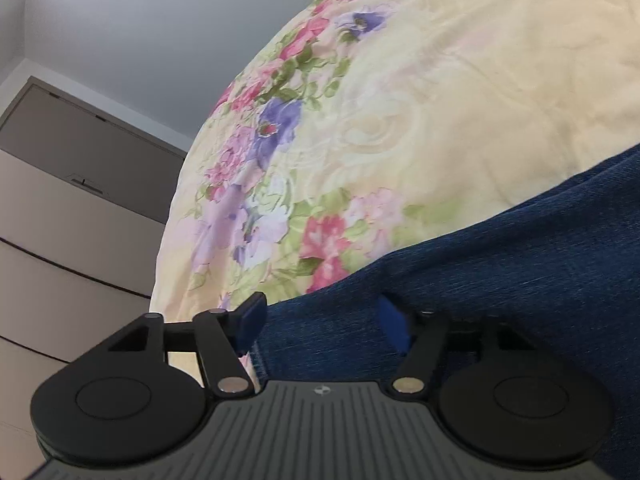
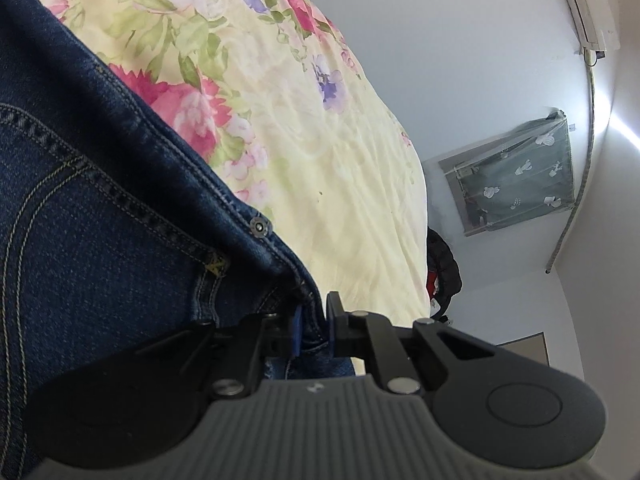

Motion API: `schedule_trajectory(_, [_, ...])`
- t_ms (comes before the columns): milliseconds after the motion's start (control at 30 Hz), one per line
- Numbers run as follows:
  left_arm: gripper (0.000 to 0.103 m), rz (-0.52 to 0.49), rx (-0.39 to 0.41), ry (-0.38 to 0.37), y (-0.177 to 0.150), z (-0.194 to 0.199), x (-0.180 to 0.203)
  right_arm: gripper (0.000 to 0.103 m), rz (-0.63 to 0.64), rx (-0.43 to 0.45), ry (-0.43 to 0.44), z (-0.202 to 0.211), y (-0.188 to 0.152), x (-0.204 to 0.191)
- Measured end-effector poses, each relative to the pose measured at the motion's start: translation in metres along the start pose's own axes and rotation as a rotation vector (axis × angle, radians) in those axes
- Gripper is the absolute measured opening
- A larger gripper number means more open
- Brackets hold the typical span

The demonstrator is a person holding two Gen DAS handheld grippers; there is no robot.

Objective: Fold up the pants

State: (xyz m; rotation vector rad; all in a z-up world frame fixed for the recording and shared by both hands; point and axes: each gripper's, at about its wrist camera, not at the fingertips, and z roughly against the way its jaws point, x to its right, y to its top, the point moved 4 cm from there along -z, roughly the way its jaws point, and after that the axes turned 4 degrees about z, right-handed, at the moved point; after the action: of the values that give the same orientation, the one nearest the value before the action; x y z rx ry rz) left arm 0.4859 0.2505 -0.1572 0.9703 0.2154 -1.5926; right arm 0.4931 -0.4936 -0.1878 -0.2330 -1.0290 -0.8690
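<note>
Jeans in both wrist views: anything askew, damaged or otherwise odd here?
Nothing stands out. The jeans lie intact on the floral bedsheet. The right gripper is shut on their waistband edge; the left gripper stands open over the denim.

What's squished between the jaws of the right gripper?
In the right wrist view, the right gripper pinches the blue jeans at their edge seam.

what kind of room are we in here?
Most likely a bedroom at home. The jeans lie on a floral bedspread over what looks like a bed, a chest of drawers stands against the wall, and a small curtained window sits beneath a wall air conditioner.
</note>
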Motion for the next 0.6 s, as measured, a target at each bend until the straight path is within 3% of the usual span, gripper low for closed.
schedule_trajectory(67, [0.078, 0.052, -0.038, 0.008, -0.007, -0.004, -0.022, 0.006, -0.002, -0.003, 0.004, 0.001, 0.000, 0.001])
schedule_trajectory(100, [0.078, 0.084, -0.047, 0.014, -0.012, -0.005, -0.035, 0.011, -0.003, -0.005, 0.001, 0.002, 0.000, 0.001])
schedule_trajectory(167, [0.078, 0.190, -0.066, -0.006, -0.028, -0.004, -0.063, 0.025, -0.015, -0.012, -0.025, 0.004, 0.000, 0.003])
schedule_trajectory(200, [0.078, 0.266, -0.078, -0.045, -0.036, -0.003, -0.077, 0.042, -0.034, -0.025, -0.044, 0.003, 0.000, 0.007])
schedule_trajectory(233, [0.078, 0.338, -0.084, -0.089, -0.046, -0.001, -0.090, 0.053, -0.065, -0.037, -0.058, 0.004, -0.001, 0.013])
schedule_trajectory(400, [0.078, 0.736, -0.098, -0.301, -0.109, 0.010, -0.139, 0.061, -0.256, -0.081, -0.066, 0.019, -0.011, 0.040])
schedule_trajectory(600, [0.074, 1.253, -0.101, -0.548, -0.192, 0.002, -0.152, 0.062, -0.318, -0.075, -0.025, 0.058, -0.024, 0.032])
